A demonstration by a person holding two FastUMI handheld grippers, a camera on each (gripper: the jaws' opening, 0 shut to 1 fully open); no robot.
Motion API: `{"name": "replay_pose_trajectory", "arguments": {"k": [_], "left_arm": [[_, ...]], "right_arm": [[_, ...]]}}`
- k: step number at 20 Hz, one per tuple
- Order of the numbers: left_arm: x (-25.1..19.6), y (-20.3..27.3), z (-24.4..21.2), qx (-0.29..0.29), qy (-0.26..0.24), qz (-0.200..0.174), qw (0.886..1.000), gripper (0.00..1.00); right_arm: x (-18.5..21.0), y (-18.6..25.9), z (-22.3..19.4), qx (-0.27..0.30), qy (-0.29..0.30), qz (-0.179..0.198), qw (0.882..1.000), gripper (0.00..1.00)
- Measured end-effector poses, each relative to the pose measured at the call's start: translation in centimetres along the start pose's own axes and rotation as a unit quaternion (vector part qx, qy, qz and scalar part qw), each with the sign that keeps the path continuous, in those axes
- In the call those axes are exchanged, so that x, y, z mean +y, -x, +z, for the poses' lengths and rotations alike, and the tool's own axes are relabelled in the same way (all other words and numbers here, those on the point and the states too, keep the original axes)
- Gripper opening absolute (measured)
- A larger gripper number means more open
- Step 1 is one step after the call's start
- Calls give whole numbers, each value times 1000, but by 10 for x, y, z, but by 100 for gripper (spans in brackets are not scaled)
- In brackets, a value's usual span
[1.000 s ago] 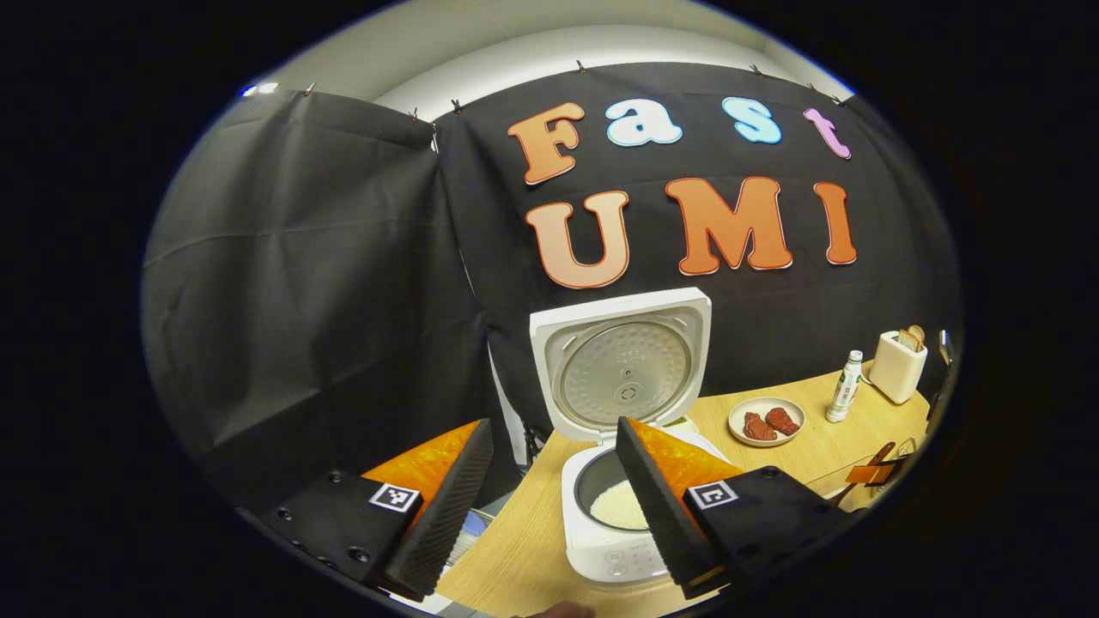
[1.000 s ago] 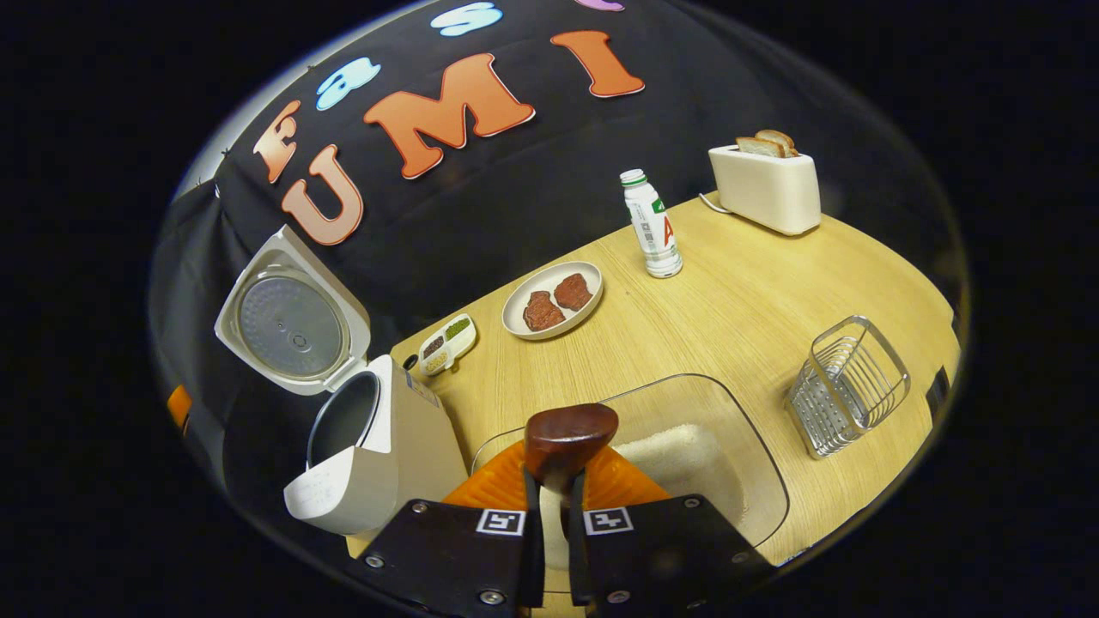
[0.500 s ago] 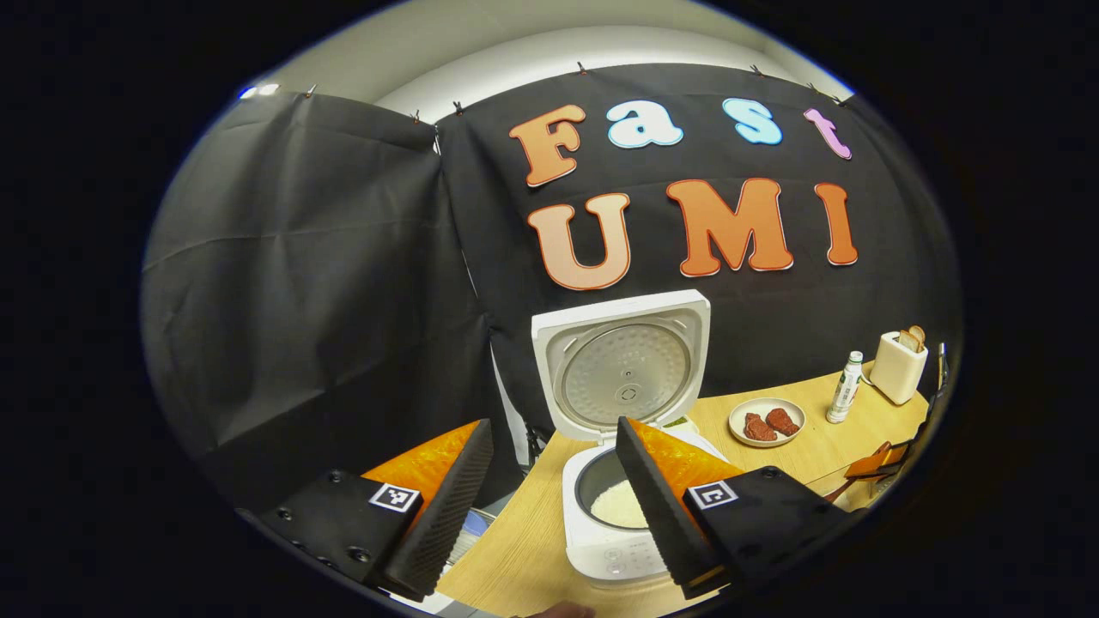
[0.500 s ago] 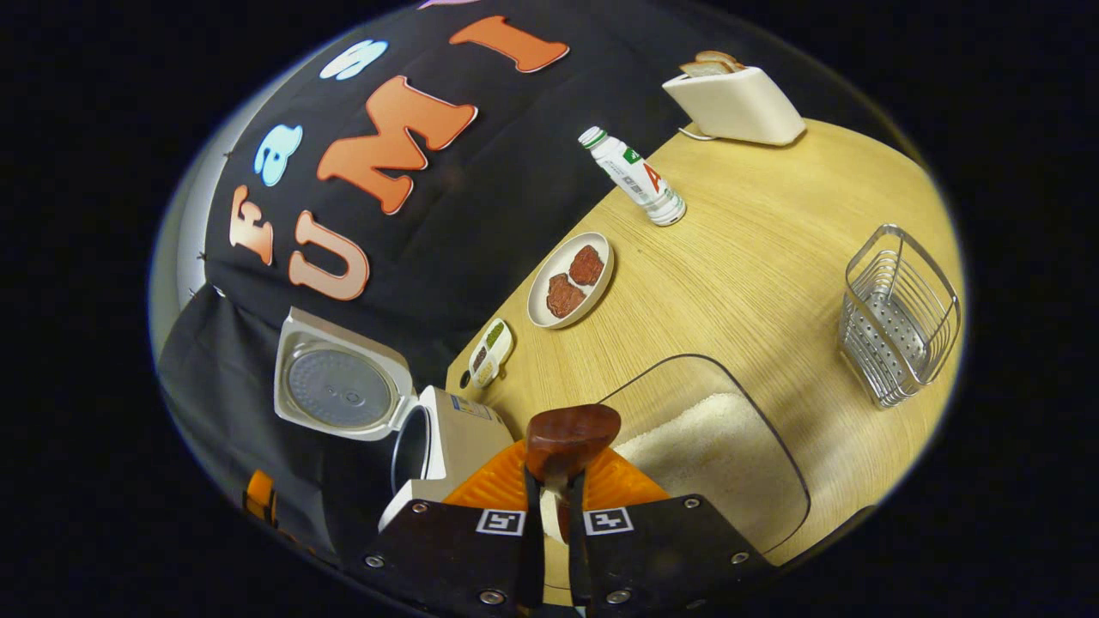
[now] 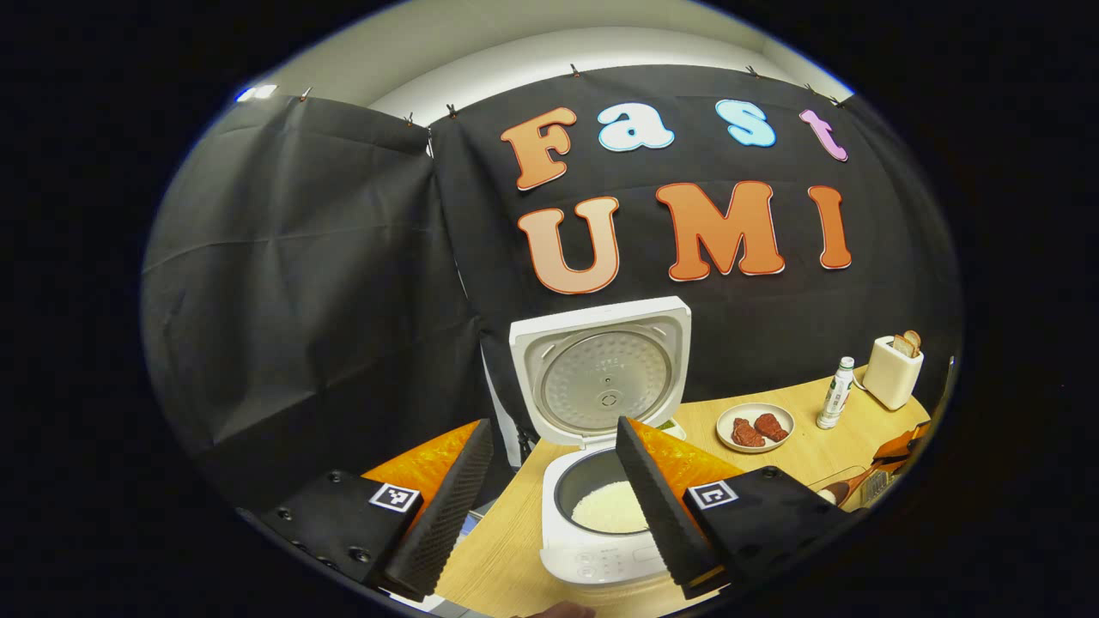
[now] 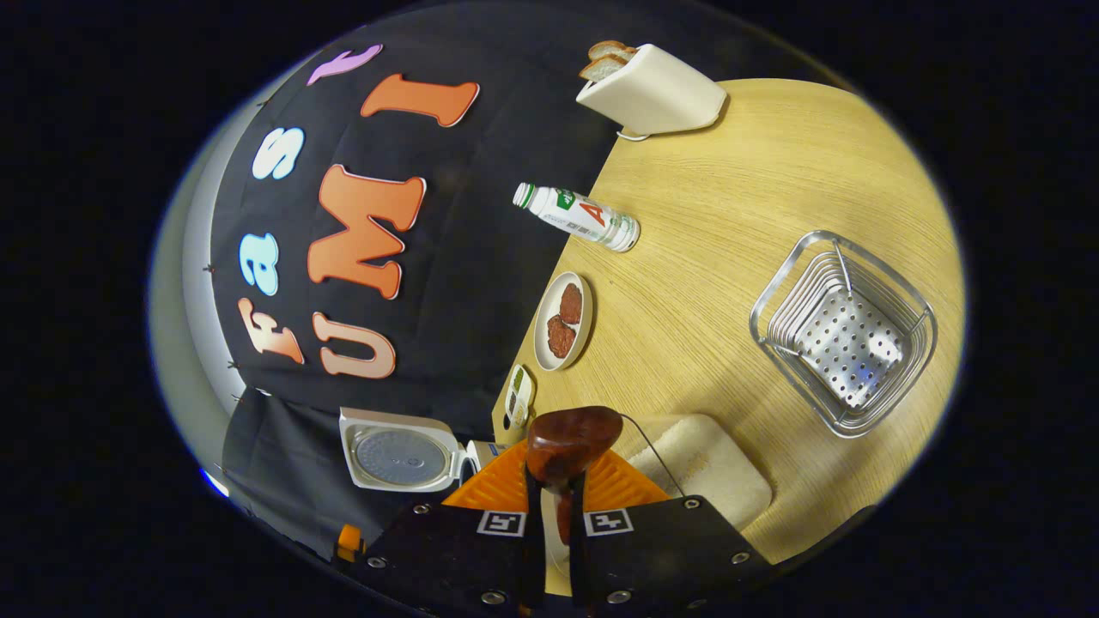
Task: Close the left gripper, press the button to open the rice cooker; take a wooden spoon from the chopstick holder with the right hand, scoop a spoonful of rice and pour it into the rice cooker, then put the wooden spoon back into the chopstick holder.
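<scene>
The right gripper [image 6: 549, 506] clamps the wooden spoon [image 6: 571, 439] — likely bound for the chopstick holder [image 6: 846, 335] near the table's edge [image 6: 859, 154] — while the left gripper [image 5: 549, 502] hangs open.

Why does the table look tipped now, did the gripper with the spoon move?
Yes. The right gripper, shut on the wooden spoon, has rolled: the chopstick holder slid up and the rice cooker dropped.

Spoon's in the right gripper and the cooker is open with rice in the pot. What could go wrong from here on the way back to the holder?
The right gripper pinches the wooden spoon by a narrow part, so it may pivot or slip during the swing. The chopstick holder is an open wire basket, so a tilted spoon might catch its rim or tip it. The rice cooker lid stands open beside the path.
</scene>
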State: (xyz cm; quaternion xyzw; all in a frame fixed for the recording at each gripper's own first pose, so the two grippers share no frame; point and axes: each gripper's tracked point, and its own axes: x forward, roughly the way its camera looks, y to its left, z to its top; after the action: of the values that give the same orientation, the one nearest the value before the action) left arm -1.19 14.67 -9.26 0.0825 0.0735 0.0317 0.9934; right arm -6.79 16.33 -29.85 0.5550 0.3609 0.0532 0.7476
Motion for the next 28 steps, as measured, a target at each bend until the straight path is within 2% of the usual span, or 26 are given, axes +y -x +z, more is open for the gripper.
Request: {"name": "replay_pose_trajectory", "arguments": {"k": [5,6,7,14,20,21,23,28], "left_arm": [[-14,-1,6,-9,5,-7,1000,98],[-14,-2,7,-11,8,-5,1000,94],[-13,-3,8,-12,12,-4,1000,100],[6,-2,4,-15,26,19,999,98],[45,-2,-7,-12,33,54,998,98],[52,-1,-10,-10,35,60,998,95],[65,-2,-18,-4,43,71,997,98],[100,0,-38,13,43,98,994,95]], "right_arm": [[26,11,19,-4,-56,46,997,10],[33,13,21,-4,-69,58,996,11],[40,13,24,-3,-81,69,994,11],[114,2,25,22,-128,147,981,10],[169,-39,-11,67,-109,157,979,10],[177,-46,-19,76,-107,158,979,10],[194,-62,-36,93,-97,158,978,11],[228,-102,-75,115,-48,145,981,10]]}}
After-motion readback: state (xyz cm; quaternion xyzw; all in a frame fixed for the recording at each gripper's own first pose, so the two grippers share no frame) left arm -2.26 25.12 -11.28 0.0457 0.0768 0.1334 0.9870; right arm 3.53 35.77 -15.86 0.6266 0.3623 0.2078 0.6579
